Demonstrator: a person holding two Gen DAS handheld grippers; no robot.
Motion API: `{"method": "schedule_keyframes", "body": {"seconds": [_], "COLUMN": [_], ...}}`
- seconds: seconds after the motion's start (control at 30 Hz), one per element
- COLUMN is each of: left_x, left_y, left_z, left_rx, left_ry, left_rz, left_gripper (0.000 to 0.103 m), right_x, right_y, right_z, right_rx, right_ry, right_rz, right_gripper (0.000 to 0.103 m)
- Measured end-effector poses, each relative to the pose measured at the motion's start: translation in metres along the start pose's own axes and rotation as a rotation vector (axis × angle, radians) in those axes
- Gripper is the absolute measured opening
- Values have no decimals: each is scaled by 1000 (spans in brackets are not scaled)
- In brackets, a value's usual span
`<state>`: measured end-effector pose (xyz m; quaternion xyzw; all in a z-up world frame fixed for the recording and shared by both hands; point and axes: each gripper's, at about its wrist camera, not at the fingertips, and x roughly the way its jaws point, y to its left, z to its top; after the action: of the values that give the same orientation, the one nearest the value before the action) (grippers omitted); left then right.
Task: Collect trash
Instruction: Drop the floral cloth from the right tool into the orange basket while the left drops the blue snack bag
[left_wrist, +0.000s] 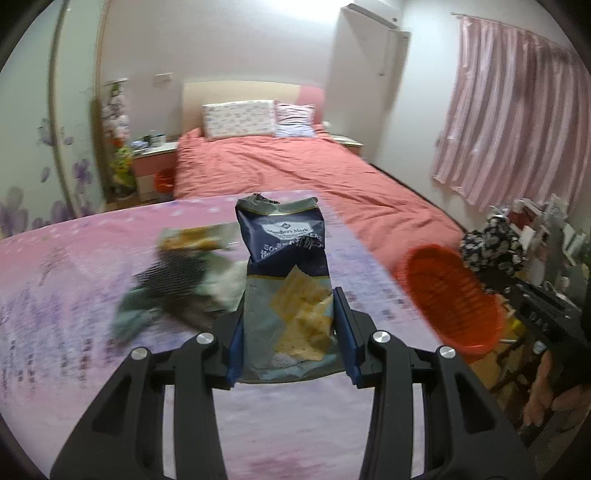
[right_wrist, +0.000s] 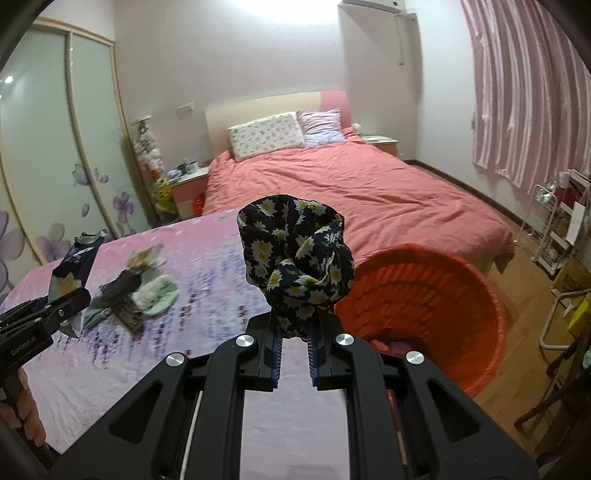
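My left gripper (left_wrist: 290, 325) is shut on a navy Member's Mark cracker bag (left_wrist: 286, 273) and holds it upright above the pink-covered table (left_wrist: 74, 332). The bag (right_wrist: 72, 262) and left gripper (right_wrist: 55, 306) also show at the left of the right wrist view. My right gripper (right_wrist: 295, 332) is shut on a bunched black floral cloth (right_wrist: 295, 254), held beside the red basket (right_wrist: 424, 306). The cloth (left_wrist: 491, 240) and basket (left_wrist: 450, 295) show to the right in the left wrist view. More litter lies on the table: a yellow wrapper (left_wrist: 192, 238) and a dark and green crumpled heap (left_wrist: 177, 284).
A bed with a red cover (right_wrist: 351, 192) lies behind the table. A wardrobe with flowered doors (right_wrist: 48, 147) is at the left, pink curtains (right_wrist: 528, 92) and a wire rack (right_wrist: 554, 229) at the right. The basket holds some items at its bottom (right_wrist: 391, 345).
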<state>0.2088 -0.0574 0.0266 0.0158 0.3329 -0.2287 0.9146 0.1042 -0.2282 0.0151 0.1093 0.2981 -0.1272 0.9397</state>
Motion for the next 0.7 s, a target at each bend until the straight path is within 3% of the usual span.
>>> {"method": "schedule_keyframes", "body": {"seconds": [0.43, 0.7], "left_x": [60, 124], "left_y": [-132, -192], "left_z": [15, 14], "left_rx": [115, 194], "left_ry": [34, 117], "left_rz": [-222, -285], "left_gripper": [42, 46], "right_x": [15, 47], "right_y": [-85, -135], "right_z": [10, 9], "right_rx": [131, 250], "right_ry": [3, 45], "right_rz": [-74, -50], "right_gripper": [12, 15]}}
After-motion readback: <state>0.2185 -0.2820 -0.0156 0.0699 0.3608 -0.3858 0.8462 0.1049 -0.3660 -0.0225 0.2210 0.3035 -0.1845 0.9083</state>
